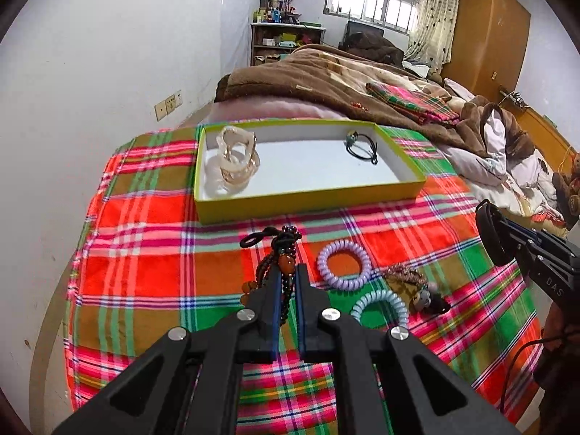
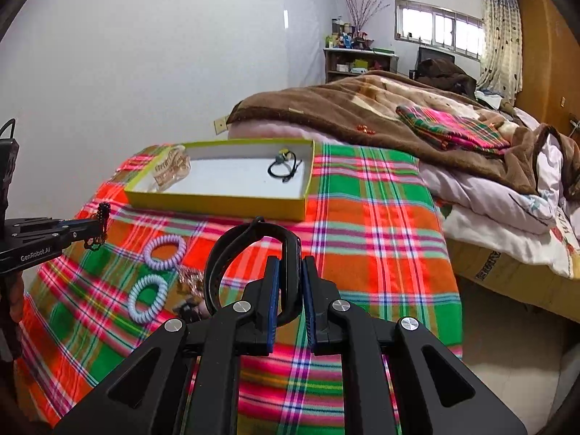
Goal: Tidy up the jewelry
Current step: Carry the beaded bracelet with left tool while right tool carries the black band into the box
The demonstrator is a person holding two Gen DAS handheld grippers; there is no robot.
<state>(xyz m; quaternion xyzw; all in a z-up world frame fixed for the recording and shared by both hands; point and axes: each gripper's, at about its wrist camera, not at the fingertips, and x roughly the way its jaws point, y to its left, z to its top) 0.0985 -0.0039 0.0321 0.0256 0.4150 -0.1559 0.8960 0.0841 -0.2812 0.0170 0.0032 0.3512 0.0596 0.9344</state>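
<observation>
Both claws are loaded. Left claw (image 1: 288, 272) is clamped tight on a beaded bracelet (image 1: 279, 253), dark and amber beads with a black cord loop at the top, and its strands hang slack on either side of the pads. Right claw (image 2: 291, 264) is closed on one arm of a black headband (image 2: 232, 250), whose arch curves up and away to the left of the jaws. Both pieces are held above the plaid cloth (image 1: 152, 246) that covers the worktop, on the near side of the yellow-green box (image 1: 308, 195).

Inside the box lie a translucent hair claw clip (image 1: 235, 163) at its left end and a black hair tie with a small charm (image 1: 362, 145) toward the right. On the cloth remain a lilac spiral hair tie (image 1: 342, 262), a pale blue spiral hair tie (image 1: 380, 306) and a small beaded charm piece (image 1: 417, 290) just beside them.

The bracelet looks light and limp; it will probably swing and drape, so a pinch across bunched strands suits it better than a single bead, which could slip. The headband seems stiff, springy and smooth, likely to pivot in a grip near its end; a hold nearer mid-arch would steady it.
</observation>
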